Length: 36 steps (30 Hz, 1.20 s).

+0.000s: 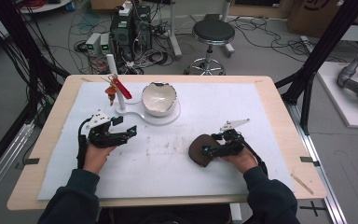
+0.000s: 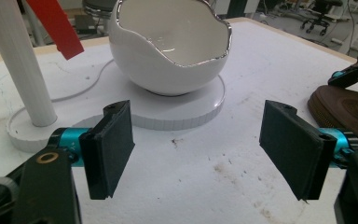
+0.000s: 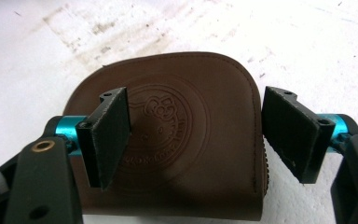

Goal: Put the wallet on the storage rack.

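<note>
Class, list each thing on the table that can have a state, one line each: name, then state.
brown pouch: lying flat, zip closed, not gripped
left claw: open, nothing between its jaws
right claw: open, jaws over the brown pouch
white bowl: upright on its round base, looks empty
white post: upright

white bowl (image 1: 159,98) | round stand (image 1: 135,113) | stool (image 1: 212,33) | computers (image 1: 131,25)

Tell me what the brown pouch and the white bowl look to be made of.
Brown pouch: probably leather or imitation leather, matte, with an embossed round stamp and stitched edge. White bowl: likely glazed ceramic, glossy, with a jagged silver-coloured rim like a cracked eggshell.
</note>
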Each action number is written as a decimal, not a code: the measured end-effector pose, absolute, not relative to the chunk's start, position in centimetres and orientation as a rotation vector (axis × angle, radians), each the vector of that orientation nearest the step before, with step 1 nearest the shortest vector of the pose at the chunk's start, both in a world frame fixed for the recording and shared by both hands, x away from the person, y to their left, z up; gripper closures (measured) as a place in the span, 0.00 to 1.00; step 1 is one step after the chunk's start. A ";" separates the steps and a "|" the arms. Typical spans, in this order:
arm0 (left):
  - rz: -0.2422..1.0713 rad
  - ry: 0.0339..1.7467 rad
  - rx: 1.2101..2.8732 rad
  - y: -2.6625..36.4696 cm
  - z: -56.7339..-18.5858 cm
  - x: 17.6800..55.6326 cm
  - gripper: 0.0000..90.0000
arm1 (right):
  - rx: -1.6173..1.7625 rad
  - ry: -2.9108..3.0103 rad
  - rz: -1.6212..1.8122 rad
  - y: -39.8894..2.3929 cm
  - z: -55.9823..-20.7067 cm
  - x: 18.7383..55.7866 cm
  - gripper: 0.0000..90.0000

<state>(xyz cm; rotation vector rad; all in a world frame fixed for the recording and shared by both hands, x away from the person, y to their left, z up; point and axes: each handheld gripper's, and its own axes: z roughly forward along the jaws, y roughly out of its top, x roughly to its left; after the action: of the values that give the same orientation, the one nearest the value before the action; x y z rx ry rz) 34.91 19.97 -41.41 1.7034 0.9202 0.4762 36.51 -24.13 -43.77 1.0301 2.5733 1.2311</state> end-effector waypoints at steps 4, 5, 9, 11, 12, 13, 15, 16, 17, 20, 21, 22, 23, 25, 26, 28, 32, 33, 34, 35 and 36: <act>0.458 0.930 1.700 20.0 -41.5 35.0 0.29 | 1.060 2.611 1.352 -25.9 -43.1 36.6 0.28; 0.452 0.926 1.705 20.0 -41.5 35.0 0.29 | 1.069 2.634 1.317 -26.2 -43.2 36.6 0.29; 0.423 0.916 1.715 19.6 -41.6 35.1 0.31 | 1.114 2.716 1.270 -26.7 -44.1 36.9 0.36; 0.397 0.911 1.719 19.2 -41.7 35.2 0.32 | 1.064 2.716 1.274 -26.4 -44.1 36.9 0.38; 0.381 0.908 1.720 18.8 -41.8 35.2 0.32 | 1.044 2.714 1.267 -26.1 -44.0 36.7 0.39; 0.366 0.904 1.724 18.5 -41.8 35.3 0.32 | 1.009 2.713 1.261 -25.8 -43.9 36.6 0.39; 0.322 0.886 1.742 17.5 -42.0 35.4 0.32 | 0.953 2.705 1.240 -25.0 -43.8 36.2 0.40; 0.296 0.880 1.750 16.9 -42.1 35.5 0.32 | 0.910 2.698 1.232 -24.7 -43.7 36.1 0.41; 0.267 0.870 1.763 16.2 -42.2 35.6 0.32 | 0.883 2.689 1.223 -24.5 -43.6 35.9 0.41; 0.182 0.839 1.798 13.9 -42.7 36.0 0.32 | 0.816 2.664 1.207 -24.1 -43.3 35.5 0.42; 0.155 0.829 1.802 13.1 -42.9 36.2 0.32 | 0.793 2.656 1.198 -24.0 -43.3 35.4 0.42; 0.128 0.819 1.812 12.4 -43.0 36.4 0.32 | 0.776 2.650 1.197 -24.0 -43.2 35.3 0.42; 0.109 0.811 1.823 11.7 -43.2 36.6 0.32 | 0.747 2.641 1.196 -23.9 -43.1 35.2 0.42; 0.074 0.796 1.844 10.5 -43.4 36.9 0.32 | 0.702 2.624 1.193 -23.7 -43.0 35.0 0.43; 0.060 0.786 1.858 9.9 -43.5 37.0 0.32 | 0.678 2.614 1.187 -23.7 -42.9 34.9 0.43; 0.026 0.767 1.870 9.0 -43.7 37.2 0.34 | 0.647 2.605 1.189 -23.6 -42.8 34.8 0.43; -0.050 0.734 1.903 7.1 -44.1 37.5 0.38 | 0.590 2.580 1.186 -23.4 -42.7 34.5 0.43; -0.067 0.730 1.911 6.6 -44.2 37.6 0.38 | 0.574 2.580 1.186 -23.3 -42.6 34.5 0.43; -0.087 0.721 1.919 6.2 -44.3 37.7 0.38 | 0.563 2.573 1.187 -23.3 -42.6 34.4 0.43; -0.099 0.706 1.925 5.8 -44.3 37.8 0.39 | 0.553 2.569 1.188 -23.2 -42.6 34.4 0.43; -0.117 0.694 1.926 5.4 -44.3 37.8 0.41 | 0.551 2.571 1.188 -23.1 -42.6 34.3 0.43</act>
<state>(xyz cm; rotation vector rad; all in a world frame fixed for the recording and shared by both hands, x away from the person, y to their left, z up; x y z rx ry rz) 37.83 5.42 -44.35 1.9262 0.6941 -0.1168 34.33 -23.13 -42.56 0.5507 2.5710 1.1879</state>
